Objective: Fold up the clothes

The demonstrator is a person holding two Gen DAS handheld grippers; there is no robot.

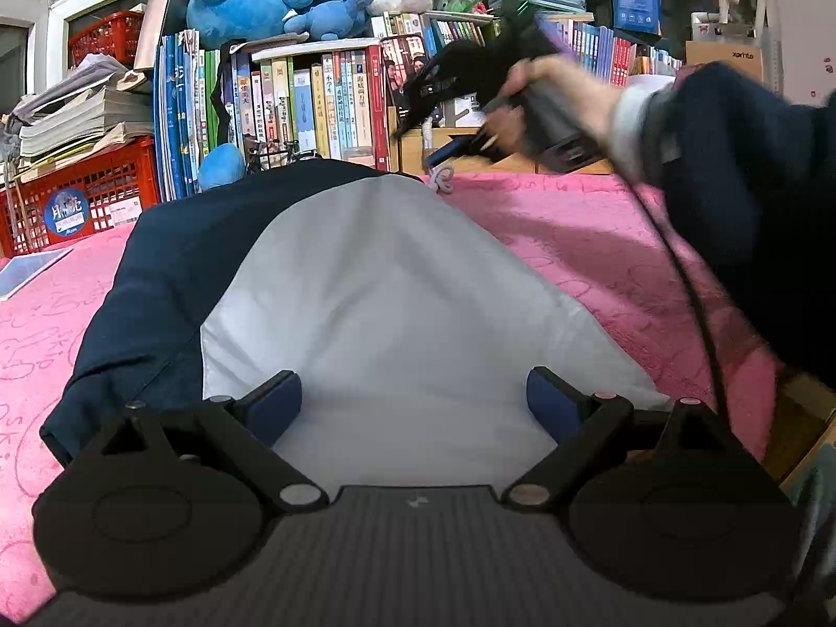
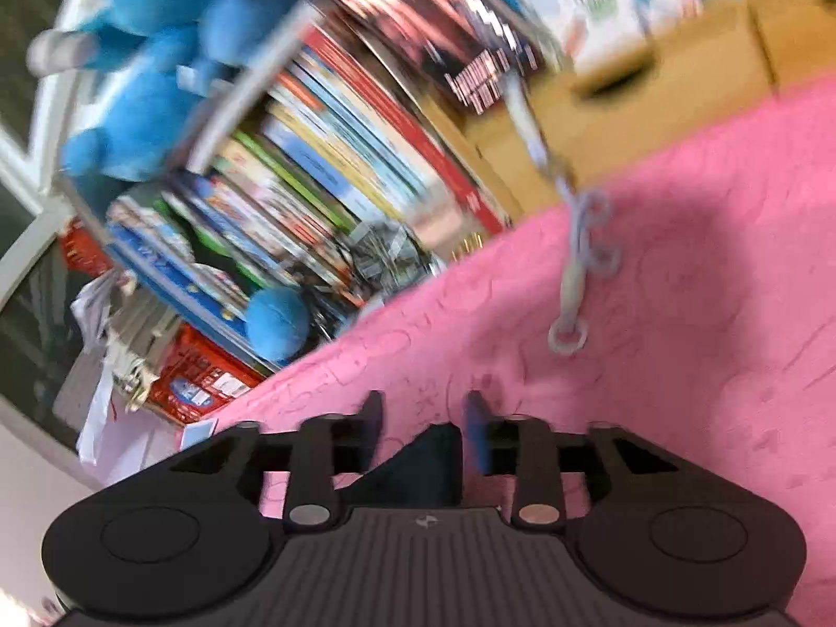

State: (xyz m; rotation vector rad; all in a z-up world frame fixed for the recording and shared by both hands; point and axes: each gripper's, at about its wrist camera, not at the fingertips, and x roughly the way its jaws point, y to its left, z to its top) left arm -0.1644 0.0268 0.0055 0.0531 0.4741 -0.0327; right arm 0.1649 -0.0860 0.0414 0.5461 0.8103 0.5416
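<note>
Garment (image 1: 324, 282), navy and white, lies on the pink-covered worktop (image 1: 575, 240) toward its left edge. Soft, light, limp; take it at a hem corner. Left tongs (image 1: 413, 402) apart over the white panel, gripping nothing. Right tongs (image 2: 426, 426) partly apart, empty, held aloft. Books (image 1: 313, 104) crowd the far edge; a trailing cable (image 1: 695, 292) may snag.

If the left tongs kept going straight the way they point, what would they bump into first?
Probably the white part of the garment. The left tongs stand open, angled down over it, nothing between. How near the cloth lies is hard to judge.
</note>
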